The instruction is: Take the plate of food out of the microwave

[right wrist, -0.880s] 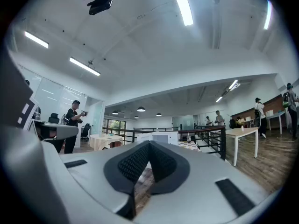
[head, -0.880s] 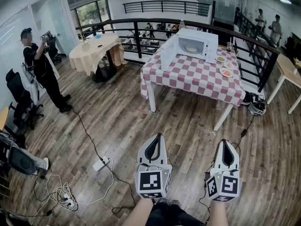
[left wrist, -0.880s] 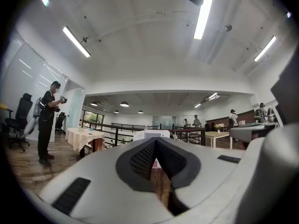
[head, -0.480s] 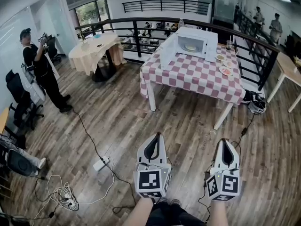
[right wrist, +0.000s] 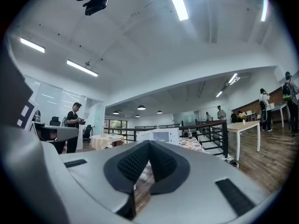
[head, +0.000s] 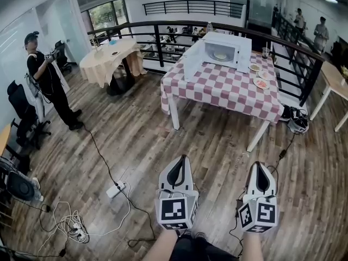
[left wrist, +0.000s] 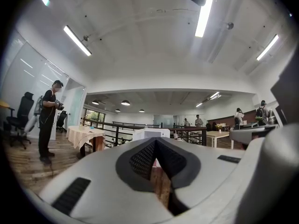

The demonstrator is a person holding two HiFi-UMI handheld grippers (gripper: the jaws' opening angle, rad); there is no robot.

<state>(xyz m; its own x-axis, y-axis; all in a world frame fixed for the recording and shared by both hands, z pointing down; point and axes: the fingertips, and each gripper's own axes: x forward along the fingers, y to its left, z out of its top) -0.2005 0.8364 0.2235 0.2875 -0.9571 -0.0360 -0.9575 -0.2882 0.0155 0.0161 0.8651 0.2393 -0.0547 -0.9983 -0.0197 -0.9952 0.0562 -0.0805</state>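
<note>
- The left tongs (head: 180,160) are resting closed, their ribbed pads meeting at the tip with nothing between them. They are pointing level and forward over the wooden floor (head: 136,140).
- The right tongs (head: 260,165) are likewise closed and empty. They are riding beside the left pair and reaching about equally far ahead of the person.
- A bare stretch of floor is lying between both pairs of tongs and the worktop (head: 228,88), which is wearing a red-and-white checked cloth and standing well apart from them.
- The microwave (head: 235,41) is standing at the far end of that worktop, close to the railing (head: 163,26). Its door (head: 193,61) is hanging open to the left side, so the cavity is facing the person.
- The plate of food (head: 221,56) is sitting inside the open cavity, not yet touched.
- Several small plates (head: 261,82) are lying on the cloth to the right of the microwave.
- Governing relation: the plate is lying straight ahead and well beyond reach, falling roughly between the lines of the two pairs of tongs, so neither hand is clearly nearer.
- Judgement: the walk to the worktop is coming first. The open door is guarding the left flank, so the right tongs are probably facing the freer path into the cavity. Both pairs will need to open before any grasp.
</note>
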